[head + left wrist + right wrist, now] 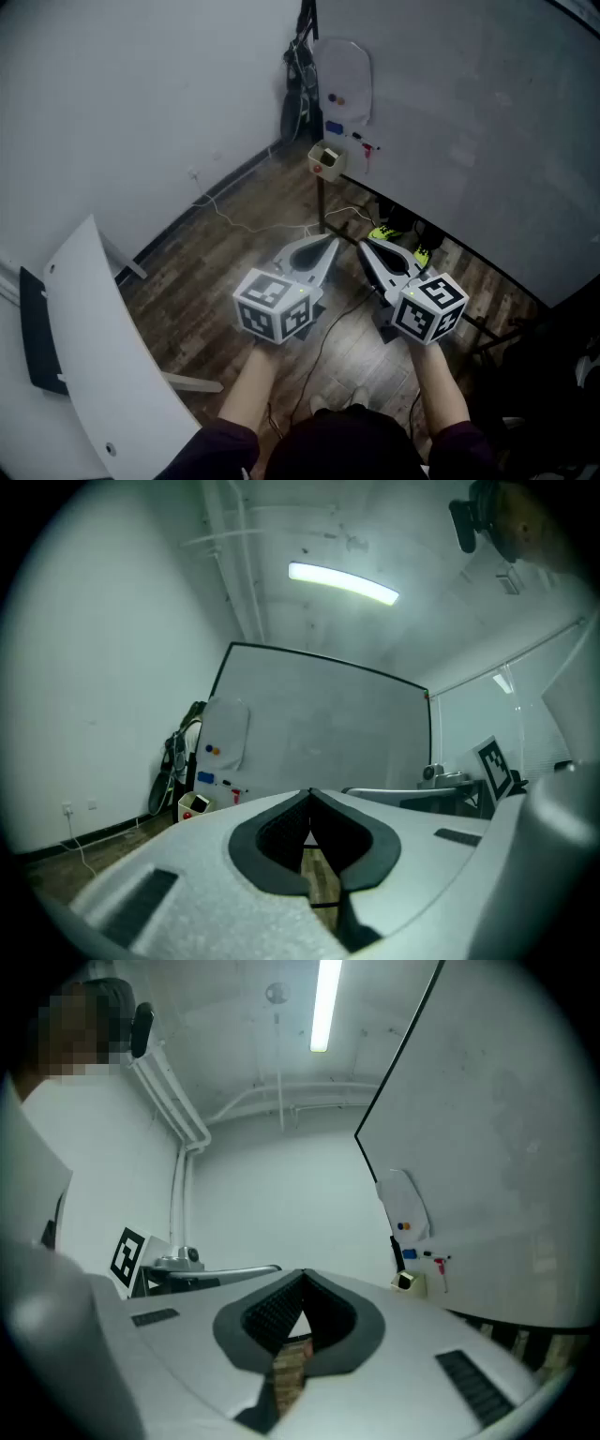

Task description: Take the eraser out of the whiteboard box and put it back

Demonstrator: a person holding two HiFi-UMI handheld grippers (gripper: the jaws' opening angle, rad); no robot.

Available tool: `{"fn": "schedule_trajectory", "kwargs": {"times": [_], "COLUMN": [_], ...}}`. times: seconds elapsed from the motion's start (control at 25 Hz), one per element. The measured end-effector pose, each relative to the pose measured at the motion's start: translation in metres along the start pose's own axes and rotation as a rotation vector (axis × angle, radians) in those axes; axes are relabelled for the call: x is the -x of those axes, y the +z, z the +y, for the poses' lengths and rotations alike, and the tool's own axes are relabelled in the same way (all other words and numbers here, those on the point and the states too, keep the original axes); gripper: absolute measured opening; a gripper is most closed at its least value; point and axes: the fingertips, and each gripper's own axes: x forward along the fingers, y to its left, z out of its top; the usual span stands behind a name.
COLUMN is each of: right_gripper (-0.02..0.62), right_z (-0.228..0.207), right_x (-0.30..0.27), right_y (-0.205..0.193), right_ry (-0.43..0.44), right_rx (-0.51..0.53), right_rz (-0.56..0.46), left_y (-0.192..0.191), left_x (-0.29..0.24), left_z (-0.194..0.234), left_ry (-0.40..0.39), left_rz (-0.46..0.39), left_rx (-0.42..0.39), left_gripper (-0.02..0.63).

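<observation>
My left gripper [332, 243] and right gripper [365, 243] are held side by side at mid-height, both level and aimed at the whiteboard [469, 112]. Each has its jaw tips meeting with nothing between them, which also shows for the left gripper [310, 793] and the right gripper [303, 1275] in their own views. The small cream whiteboard box [327, 159], with a red spot on its front, stands well ahead of both grippers at the board's lower left. It appears as a small box [194, 805] in the left gripper view and as a box [407, 1282] in the right. The eraser cannot be made out.
A black bag [298, 84] hangs in the corner beside the board. A blue block [334, 128] and markers stick to the board above the box. Cables [253, 225] trail over the wood floor. A white table [103, 366] stands at my left, and bright shoes [384, 232] lie under the board.
</observation>
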Motion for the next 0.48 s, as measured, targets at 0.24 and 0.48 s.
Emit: {"fn": "schedule_trajectory", "kwargs": {"times": [0.24, 0.48], "right_gripper": [0.003, 0.003], "right_z": [0.0002, 0.0001], "right_x": [0.0013, 0.0043], "right_y": [0.0003, -0.0011], "right_ry": [-0.002, -0.01], "right_rx": [-0.004, -0.014], "right_rz": [0.0, -0.009], "left_y": [-0.001, -0.0045], "left_x": [0.0014, 0.0031], "left_z": [-0.0005, -0.0019], "left_ry": [-0.001, -0.005], "left_rz": [0.005, 0.006], "left_rx": [0.0, -0.005], "left_gripper": [0.005, 0.005]}}
